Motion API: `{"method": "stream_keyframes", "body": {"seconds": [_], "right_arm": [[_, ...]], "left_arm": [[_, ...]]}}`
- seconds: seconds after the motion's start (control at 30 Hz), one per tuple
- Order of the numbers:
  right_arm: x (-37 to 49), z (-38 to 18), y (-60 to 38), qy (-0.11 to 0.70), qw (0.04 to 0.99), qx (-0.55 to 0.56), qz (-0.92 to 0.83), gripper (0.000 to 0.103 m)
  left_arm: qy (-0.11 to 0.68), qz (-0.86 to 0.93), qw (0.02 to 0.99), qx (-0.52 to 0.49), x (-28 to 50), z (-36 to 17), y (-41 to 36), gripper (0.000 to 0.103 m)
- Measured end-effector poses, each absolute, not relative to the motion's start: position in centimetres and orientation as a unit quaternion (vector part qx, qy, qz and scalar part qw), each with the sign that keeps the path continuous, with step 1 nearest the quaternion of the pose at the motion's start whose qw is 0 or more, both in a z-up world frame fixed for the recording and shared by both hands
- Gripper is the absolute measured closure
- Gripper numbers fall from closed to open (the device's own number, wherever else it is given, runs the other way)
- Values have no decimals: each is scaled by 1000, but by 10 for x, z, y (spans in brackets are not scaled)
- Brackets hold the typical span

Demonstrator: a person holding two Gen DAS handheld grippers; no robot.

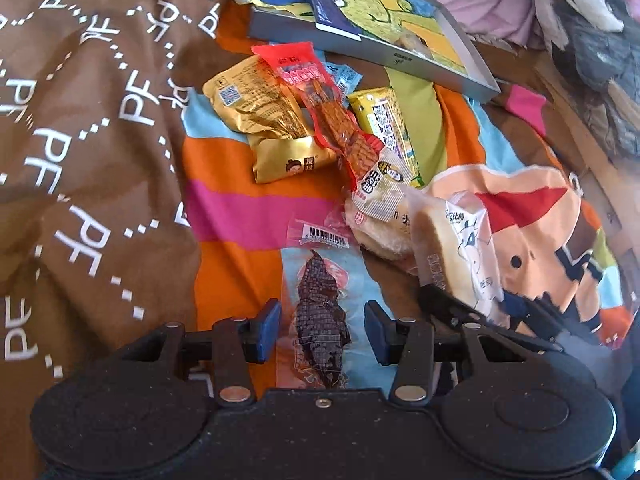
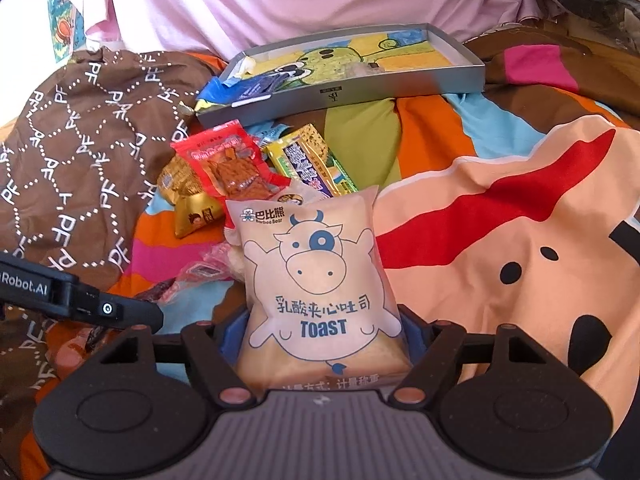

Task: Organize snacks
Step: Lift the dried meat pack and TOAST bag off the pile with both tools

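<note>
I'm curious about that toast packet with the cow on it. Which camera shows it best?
The right wrist view: the toast packet faces the camera, cow and "Toast" print readable, gripped in the right claw. The left wrist view shows it only edge-on, off to the side.

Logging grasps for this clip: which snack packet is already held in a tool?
The toast packet with the blue cow, clamped in the right tool; the other packets lie loose on the bedspread.

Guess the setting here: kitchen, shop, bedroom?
Probably a bedroom, on a bed: the snacks lie on a rumpled cartoon-print quilt beside a brown patterned cover, with a pink fabric mound behind.
</note>
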State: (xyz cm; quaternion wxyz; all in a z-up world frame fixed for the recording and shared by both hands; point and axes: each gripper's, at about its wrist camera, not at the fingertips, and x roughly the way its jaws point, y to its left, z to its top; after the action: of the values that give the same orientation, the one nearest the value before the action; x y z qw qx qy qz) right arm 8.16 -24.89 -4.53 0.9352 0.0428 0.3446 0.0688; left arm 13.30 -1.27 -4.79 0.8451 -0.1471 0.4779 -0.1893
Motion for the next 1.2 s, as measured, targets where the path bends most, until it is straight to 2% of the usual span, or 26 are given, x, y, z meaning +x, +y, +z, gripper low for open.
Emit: {"method": "stream_keyframes", "body": {"seconds": [0.4,0.73,0.93,1.07,1.2], "right_arm": [[74,-42,-246,335,936,60,89,26],[65,-35,-248,306,943,84,101,26],[64,-28,-249,286,949,86,106,28],[64,-26,-249,278,951,83,108,32],[69,-34,-245,304,945,65,104,39]], "left_arm": [[476,-179,845,-165,117,-38,-7,56],[341,-192,915,-94,97,-7,-17,56],[304,-183,931,-88,100,-5,-16,56],[287,-178,938,-82,101,-6,-15,56],[289,-178,937,-86,103,-7,-13,56]]}}
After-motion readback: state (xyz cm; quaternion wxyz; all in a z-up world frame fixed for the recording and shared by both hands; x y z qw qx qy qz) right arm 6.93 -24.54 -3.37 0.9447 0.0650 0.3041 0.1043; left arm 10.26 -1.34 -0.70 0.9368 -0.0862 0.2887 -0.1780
